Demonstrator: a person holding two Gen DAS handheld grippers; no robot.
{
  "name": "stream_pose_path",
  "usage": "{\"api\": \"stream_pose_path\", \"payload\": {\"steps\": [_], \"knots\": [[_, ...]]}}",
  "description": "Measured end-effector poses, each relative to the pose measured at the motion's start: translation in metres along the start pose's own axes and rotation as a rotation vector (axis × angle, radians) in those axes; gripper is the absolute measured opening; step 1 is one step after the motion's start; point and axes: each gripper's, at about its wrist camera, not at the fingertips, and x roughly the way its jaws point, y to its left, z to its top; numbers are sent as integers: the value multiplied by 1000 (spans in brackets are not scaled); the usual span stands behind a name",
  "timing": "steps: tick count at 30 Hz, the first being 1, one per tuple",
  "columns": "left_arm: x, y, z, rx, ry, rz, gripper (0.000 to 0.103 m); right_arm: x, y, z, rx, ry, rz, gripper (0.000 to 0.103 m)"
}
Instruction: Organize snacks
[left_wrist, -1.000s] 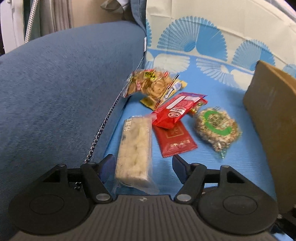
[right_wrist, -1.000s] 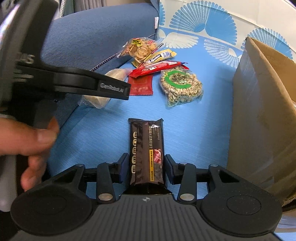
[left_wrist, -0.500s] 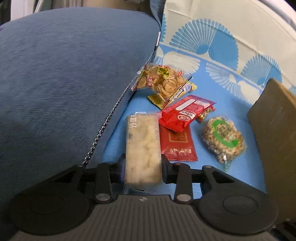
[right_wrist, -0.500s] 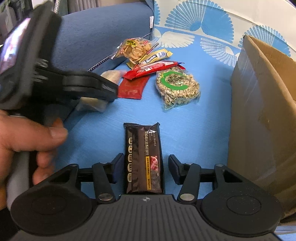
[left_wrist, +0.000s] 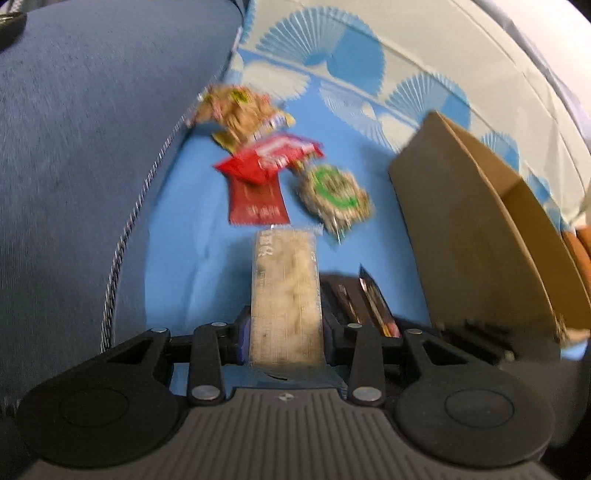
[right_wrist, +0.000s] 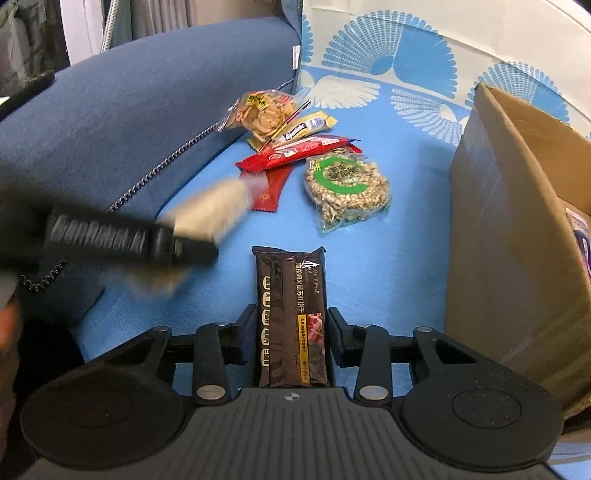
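Observation:
My left gripper is shut on a pale rice-crisp bar and holds it above the blue cloth; it shows blurred in the right wrist view. My right gripper stands around a dark brown cracker pack lying on the cloth, with a small gap at each finger. That pack also shows in the left wrist view. Further off lie a peanut brittle pack, red wrappers, a yellow bar and a cracker bag.
An open cardboard box stands at the right, also seen in the left wrist view. A blue sofa arm rises at the left. The seat is covered by a blue fan-patterned cloth.
My left gripper closed on the rice-crisp bar, lifted it and swung right toward the box. My right gripper opened slightly around the dark pack and has stayed in place.

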Motion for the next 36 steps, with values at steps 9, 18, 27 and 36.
{"api": "stream_pose_path", "payload": {"steps": [9,18,27,36], "knots": [[15,-5,-9,17,115,50,41,0,-5,-10,18,59,34,41],[17,-10,-9,53,105,74,42,1,-2,-9,4,63,33,44],[18,-14,-9,71,98,89,42,3,-1,-9,-4,63,29,43],[9,-14,-9,64,33,139,40,-4,-1,-8,-14,19,1,41]]}}
